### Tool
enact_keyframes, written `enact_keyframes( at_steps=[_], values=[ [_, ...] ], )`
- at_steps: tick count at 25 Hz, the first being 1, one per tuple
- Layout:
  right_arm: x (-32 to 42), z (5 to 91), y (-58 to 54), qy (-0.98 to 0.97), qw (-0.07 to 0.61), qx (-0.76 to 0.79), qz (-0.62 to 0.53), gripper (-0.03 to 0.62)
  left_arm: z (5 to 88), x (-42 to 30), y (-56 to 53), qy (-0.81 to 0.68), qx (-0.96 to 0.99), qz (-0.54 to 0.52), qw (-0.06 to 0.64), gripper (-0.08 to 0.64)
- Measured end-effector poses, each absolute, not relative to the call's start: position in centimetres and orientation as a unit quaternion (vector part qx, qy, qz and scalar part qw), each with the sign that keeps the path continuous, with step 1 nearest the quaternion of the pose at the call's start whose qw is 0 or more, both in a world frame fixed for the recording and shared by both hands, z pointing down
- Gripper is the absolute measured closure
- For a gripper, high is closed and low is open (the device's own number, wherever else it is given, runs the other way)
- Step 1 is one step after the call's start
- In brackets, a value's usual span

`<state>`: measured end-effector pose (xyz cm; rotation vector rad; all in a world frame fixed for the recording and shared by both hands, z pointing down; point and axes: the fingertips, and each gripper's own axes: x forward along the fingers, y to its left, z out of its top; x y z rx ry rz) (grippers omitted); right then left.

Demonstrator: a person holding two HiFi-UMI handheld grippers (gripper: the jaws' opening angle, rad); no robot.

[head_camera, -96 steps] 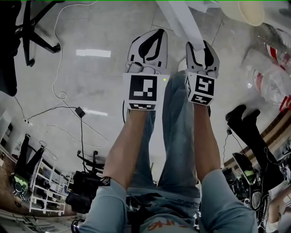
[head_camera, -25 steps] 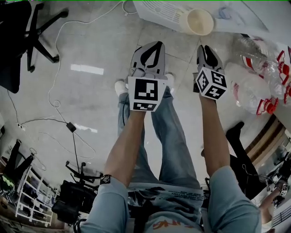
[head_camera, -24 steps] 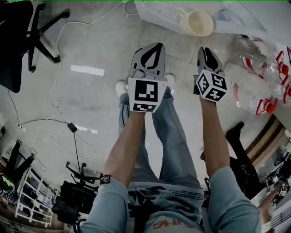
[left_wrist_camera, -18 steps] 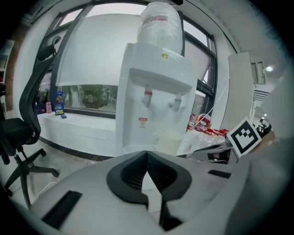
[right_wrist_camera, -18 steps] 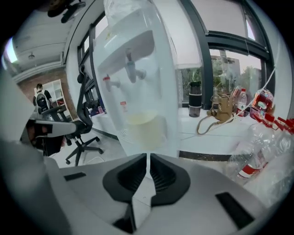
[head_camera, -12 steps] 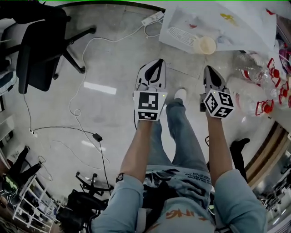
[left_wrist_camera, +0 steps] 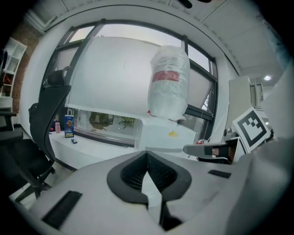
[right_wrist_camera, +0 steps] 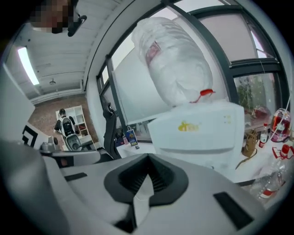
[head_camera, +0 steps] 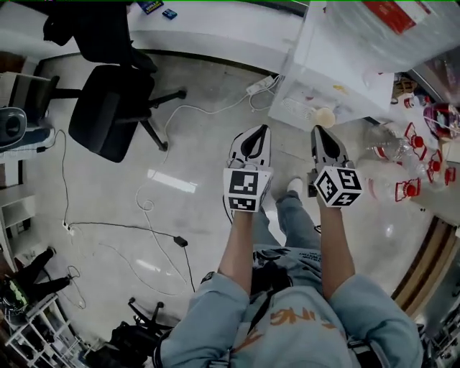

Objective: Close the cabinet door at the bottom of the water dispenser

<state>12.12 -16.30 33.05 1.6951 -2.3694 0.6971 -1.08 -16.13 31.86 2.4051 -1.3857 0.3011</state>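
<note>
The white water dispenser point(head_camera: 338, 79) stands at the top right of the head view, with a plastic-wrapped bottle point(head_camera: 381, 21) on top. Its front face looks flat from above; I cannot make out the bottom cabinet door. My left gripper point(head_camera: 261, 131) and right gripper point(head_camera: 317, 131) are held side by side in the air, well short of the dispenser, both shut and empty. In the left gripper view the shut left gripper point(left_wrist_camera: 147, 153) points towards the dispenser point(left_wrist_camera: 161, 133). The shut right gripper point(right_wrist_camera: 148, 158) faces the dispenser's upper body point(right_wrist_camera: 197, 133) and the bottle point(right_wrist_camera: 174, 64).
A black office chair point(head_camera: 115, 108) stands at the left. A power strip point(head_camera: 260, 85) and cables point(head_camera: 154, 215) lie on the floor. A beige cup point(head_camera: 325, 117) sits at the dispenser's foot. Plastic bottles point(head_camera: 402, 172) are piled at the right. A white counter point(head_camera: 215, 36) runs along the back.
The person has stood up, so both grippers have risen and the floor is farther off. The dispenser's top, the chair and the counter have come into view.
</note>
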Motion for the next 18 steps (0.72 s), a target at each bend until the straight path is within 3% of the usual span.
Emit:
enact_keyframes(
  at_steps=[13, 18],
  values=[
    [6.9, 13.3, -19.9, -0.827, 0.015, 0.556, 0.086, 0.565, 14.1, -4.5, -19.6, -0.505, 0.859, 0.028, 0.074, 0.540],
    [7.3, 10.1, -20.1, -0.824, 0.019, 0.565, 0.050, 0.565, 10.3, -3.3, -19.8, -0.487, 0.872, 0.019, 0.032, 0.540]
  ],
)
